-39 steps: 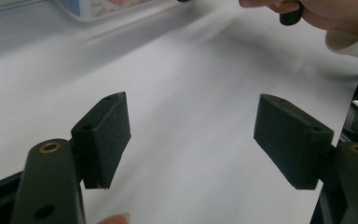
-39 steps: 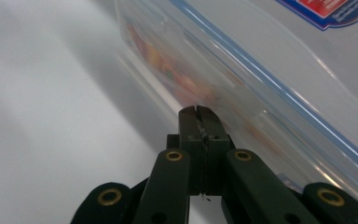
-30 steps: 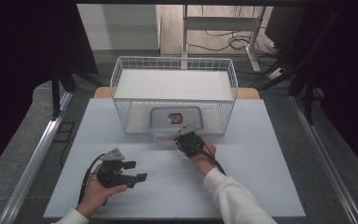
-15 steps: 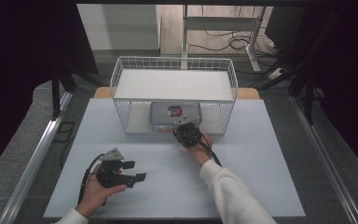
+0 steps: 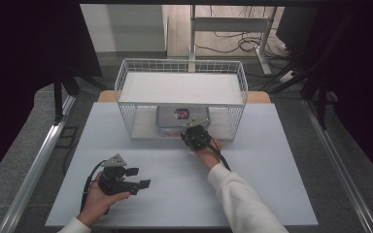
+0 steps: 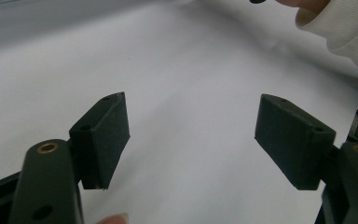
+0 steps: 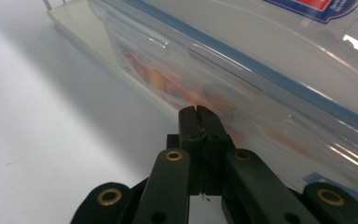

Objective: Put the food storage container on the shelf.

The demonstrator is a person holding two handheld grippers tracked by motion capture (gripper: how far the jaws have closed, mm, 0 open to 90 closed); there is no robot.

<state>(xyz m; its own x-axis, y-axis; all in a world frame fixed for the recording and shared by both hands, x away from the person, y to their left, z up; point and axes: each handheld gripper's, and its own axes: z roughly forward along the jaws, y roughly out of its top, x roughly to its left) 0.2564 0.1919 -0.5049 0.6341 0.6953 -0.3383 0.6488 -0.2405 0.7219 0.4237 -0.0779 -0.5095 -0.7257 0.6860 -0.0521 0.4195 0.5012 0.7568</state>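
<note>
While R arm stretches to box [image 5: 178, 119] w/ R gripper [image 5: 195, 137] shut empty, L gripper [image 5: 132, 177] rests on table [image 5: 272, 170], jaws apart

A white table [image 5: 281, 160] with a wooden edge [image 5: 260, 97] at its far side stands on grey carpet floor [image 5: 349, 165]. Dark curtains [image 5: 24, 63] hang at both sides. A metal rail [image 5: 34, 170] runs along the left of the table and another [image 5: 342, 174] along the right. Beyond, a pale wall [image 5: 121, 26], a white metal stand [image 5: 233, 24] and black cables [image 5: 228, 43] lie on a lighter floor.
</note>
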